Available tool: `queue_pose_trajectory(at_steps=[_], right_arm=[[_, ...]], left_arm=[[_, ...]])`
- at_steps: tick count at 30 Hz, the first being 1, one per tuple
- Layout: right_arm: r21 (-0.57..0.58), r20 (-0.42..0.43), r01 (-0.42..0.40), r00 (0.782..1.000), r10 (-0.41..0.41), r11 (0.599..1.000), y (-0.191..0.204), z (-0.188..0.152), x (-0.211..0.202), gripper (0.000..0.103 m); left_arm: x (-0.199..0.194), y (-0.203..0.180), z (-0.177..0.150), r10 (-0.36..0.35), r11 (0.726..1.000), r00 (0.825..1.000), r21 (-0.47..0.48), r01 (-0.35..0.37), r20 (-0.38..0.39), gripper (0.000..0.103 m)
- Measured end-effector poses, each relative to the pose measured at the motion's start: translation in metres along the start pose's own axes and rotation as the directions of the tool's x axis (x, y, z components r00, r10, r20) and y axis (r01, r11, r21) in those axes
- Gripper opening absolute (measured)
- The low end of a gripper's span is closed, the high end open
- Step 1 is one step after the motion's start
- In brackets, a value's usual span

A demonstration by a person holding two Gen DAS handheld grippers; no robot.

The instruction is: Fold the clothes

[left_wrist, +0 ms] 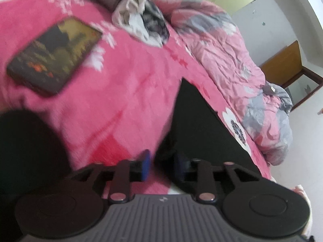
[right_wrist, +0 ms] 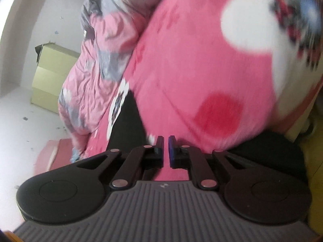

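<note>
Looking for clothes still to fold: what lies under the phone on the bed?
The phone lies flat on the pink blanket, no garment showing beneath. The black garment lies apart. What the phone covers cannot be seen.

Both views smeared by motion blur. Left wrist view: dark rectangular object (left_wrist: 54, 55) on pink bedsheet (left_wrist: 125, 92), cover picture too blurred to read. Black garment (left_wrist: 203, 127) partly hidden behind left gripper (left_wrist: 161, 165); whether blue pads (left_wrist: 145, 162) pinch cloth, unclear. Black shape (left_wrist: 26, 147) cut off at left edge, unidentifiable. Crumpled clothes pile (left_wrist: 141, 14) blurred, items indistinct. Right wrist view: black garment (right_wrist: 127, 125) lower part hidden behind right gripper (right_wrist: 166, 151); flower print (right_wrist: 298, 20) smeared, cut by right edge.
</note>
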State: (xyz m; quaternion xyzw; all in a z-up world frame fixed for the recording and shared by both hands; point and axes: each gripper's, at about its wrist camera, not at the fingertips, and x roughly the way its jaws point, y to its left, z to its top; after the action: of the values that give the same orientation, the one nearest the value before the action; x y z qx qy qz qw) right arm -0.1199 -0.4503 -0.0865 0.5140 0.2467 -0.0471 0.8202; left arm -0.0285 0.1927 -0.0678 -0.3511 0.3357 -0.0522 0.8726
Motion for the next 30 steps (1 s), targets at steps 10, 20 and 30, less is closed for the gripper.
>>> queue_pose_trajectory(at_steps=[10, 20, 30], right_arm=[[-0.347, 0.038, 0.027, 0.999, -0.015, 0.938, 0.042, -0.01, 0.001, 0.005], [-0.531, 0.062, 0.045, 0.998, -0.013, 0.846, 0.06, -0.021, 0.01, 0.005], [-0.635, -0.061, -0.041, 0.998, 0.002, 0.771, 0.077, -0.051, 0.069, 0.001]], left_arm=[[-0.018, -0.048, -0.018, 0.036, 0.954, 0.994, 0.291, -0.064, 0.102, 0.04], [0.003, -0.062, -0.036, 0.099, 0.911, 0.99, 0.392, -0.129, 0.097, 0.039], [0.004, -0.055, -0.04, 0.154, 0.887, 0.982, 0.423, -0.186, 0.108, 0.022]])
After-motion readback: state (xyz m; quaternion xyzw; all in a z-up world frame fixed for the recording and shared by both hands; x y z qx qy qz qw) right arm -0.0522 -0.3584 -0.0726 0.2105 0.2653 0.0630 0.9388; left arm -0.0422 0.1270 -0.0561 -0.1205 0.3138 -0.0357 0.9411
